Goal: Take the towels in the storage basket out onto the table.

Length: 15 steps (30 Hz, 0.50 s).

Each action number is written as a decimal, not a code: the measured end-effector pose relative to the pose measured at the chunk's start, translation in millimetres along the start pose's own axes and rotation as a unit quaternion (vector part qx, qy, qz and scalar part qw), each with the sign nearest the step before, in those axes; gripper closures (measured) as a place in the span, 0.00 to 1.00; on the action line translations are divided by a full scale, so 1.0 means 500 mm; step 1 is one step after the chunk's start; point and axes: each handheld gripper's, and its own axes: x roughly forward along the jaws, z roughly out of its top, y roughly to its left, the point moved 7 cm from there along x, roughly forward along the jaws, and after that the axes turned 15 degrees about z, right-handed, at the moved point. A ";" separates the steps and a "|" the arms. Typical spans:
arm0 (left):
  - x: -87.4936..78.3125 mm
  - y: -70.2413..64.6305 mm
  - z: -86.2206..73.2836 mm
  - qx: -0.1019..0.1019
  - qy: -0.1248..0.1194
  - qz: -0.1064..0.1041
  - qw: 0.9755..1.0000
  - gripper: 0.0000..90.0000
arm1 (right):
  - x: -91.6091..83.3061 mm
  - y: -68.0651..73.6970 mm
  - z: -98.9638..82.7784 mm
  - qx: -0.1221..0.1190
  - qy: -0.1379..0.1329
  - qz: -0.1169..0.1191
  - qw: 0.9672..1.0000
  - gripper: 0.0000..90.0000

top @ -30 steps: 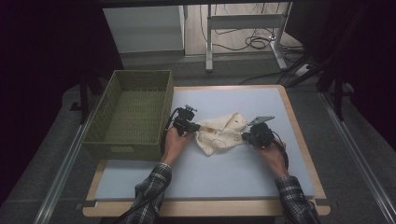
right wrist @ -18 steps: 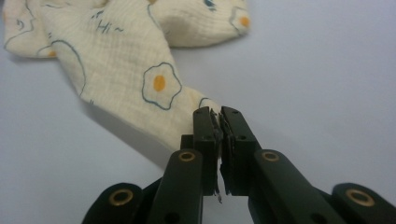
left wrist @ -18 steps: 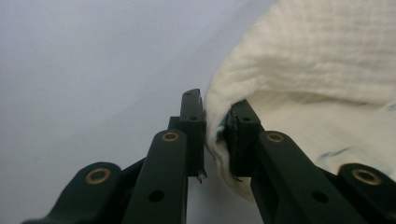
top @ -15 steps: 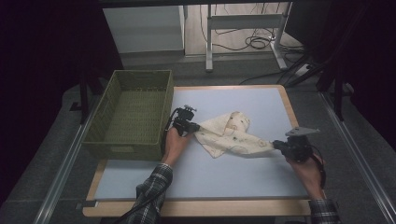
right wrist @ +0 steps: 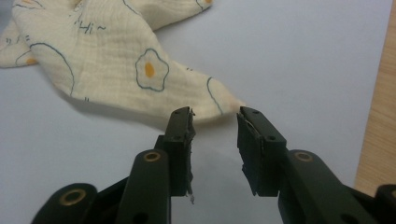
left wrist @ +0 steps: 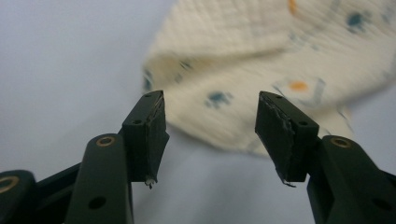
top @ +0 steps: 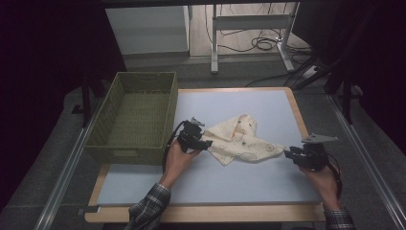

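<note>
At the far left we see the basket beside the table. Our left gripper has just been opening, jaws wide and empty at the cloth's left edge. The cloth lies mid-table; our right gripper, jaws narrowly parted after just opening, sits off its right corner.

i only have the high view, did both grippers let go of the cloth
Observer: Yes. In its own view the left gripper has open jaws with the cloth just beyond the tips; they have just been opening.
Operator: and the right one
Observer: The right gripper is open too, nothing between its pads, the cloth's pointed corner just past them.
Operator: what's printed on it
Observer: Fried eggs outlined in blue, seen close in the right gripper view.
</note>
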 end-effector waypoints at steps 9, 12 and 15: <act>-0.017 -0.103 -0.039 0.051 -0.012 -0.078 0.996 0.54 | 0.006 -0.009 0.007 0.011 -0.016 0.015 1.000 0.67; -0.003 -0.132 -0.034 0.068 -0.017 -0.080 0.994 0.49 | 0.020 -0.018 0.019 0.016 -0.018 0.015 1.000 0.64; 0.016 -0.148 -0.032 0.083 -0.016 -0.072 0.994 0.47 | 0.041 -0.034 0.028 0.019 -0.013 0.005 1.000 0.62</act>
